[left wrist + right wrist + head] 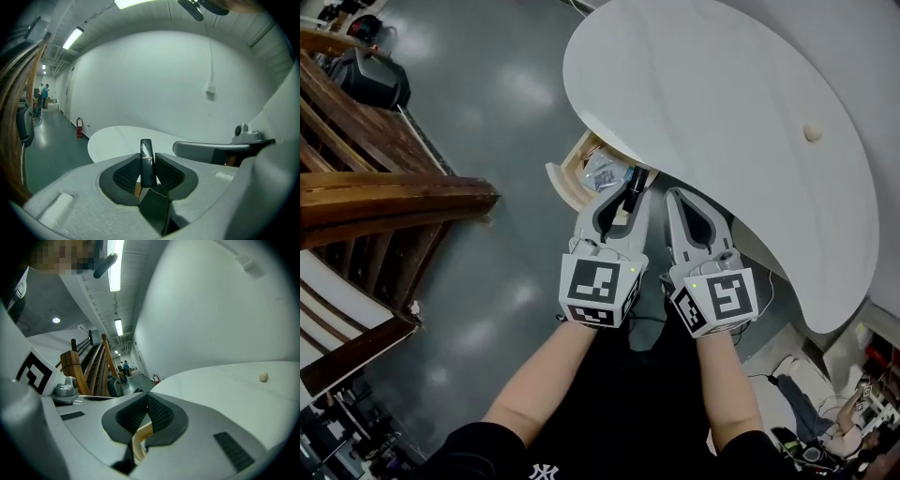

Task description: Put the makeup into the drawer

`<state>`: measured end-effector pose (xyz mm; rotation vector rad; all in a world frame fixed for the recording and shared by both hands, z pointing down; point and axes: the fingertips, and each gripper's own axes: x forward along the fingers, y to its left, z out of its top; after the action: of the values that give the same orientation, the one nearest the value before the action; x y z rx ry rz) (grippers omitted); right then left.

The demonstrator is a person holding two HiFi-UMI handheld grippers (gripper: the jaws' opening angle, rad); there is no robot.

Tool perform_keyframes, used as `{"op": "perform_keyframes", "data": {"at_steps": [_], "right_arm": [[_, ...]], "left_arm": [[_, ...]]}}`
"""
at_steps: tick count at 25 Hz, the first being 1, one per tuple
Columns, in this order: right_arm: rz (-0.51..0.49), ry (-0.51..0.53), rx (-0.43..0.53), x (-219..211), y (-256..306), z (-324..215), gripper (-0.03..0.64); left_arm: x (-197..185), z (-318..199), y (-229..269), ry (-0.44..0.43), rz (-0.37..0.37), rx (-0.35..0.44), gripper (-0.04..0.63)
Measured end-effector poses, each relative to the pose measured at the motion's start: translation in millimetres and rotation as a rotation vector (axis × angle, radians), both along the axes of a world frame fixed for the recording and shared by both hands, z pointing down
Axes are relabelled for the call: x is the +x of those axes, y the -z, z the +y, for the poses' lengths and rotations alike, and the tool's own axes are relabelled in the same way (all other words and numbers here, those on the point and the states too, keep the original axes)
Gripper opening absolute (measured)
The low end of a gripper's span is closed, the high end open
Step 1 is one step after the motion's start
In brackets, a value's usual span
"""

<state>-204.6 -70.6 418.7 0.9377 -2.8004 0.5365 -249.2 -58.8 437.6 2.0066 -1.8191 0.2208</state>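
The left hand-held gripper (149,176) is clamped on a slim black makeup tube with a gold band (146,159), upright between its pads at centre frame. The right hand-held gripper (146,411) is closed and empty. In the head view the tube shows against the open pale wooden drawer (567,173), upper centre. The drawer's contents are indistinct and partly cut off by the white oval counter (722,112).

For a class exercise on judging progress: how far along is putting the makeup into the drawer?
Done: the drawer is open, small items inside. In hand: the left gripper clamps a black makeup tube at the drawer. Left: place it inside and release; the right gripper is shut, empty.
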Motion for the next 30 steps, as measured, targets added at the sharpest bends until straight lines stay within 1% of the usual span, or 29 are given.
{"op": "perform_keyframes", "data": {"at_steps": [6, 13, 21, 27, 30], "right_arm": [[0.009, 0.032, -0.037, -25.3, -42.2, -5.4, 0.015], [0.009, 0.05, -0.079, -38.7, -94.6, -11.8, 0.015], [0.009, 0.061, -0.133, -41.7, -147.2, -12.8, 0.015], [-0.001, 0.061, -0.144, -45.5, -173.0, -17.8, 0.015], [-0.008, 0.063, -0.145, -49.4, -179.7, -19.1, 0.015]], "left_arm": [[-25.7, -6.8, -47.7, 0.036, 0.006, -0.047, 0.104], [-41.2, -13.8, -107.6, 0.038, -0.013, -0.114, 0.104], [-47.1, -16.3, -164.3, -0.032, -0.05, -0.204, 0.104], [-43.6, -18.0, -195.6, -0.109, -0.085, -0.289, 0.104], [-45.5, -20.8, -209.0, -0.13, -0.108, -0.337, 0.104]]}}
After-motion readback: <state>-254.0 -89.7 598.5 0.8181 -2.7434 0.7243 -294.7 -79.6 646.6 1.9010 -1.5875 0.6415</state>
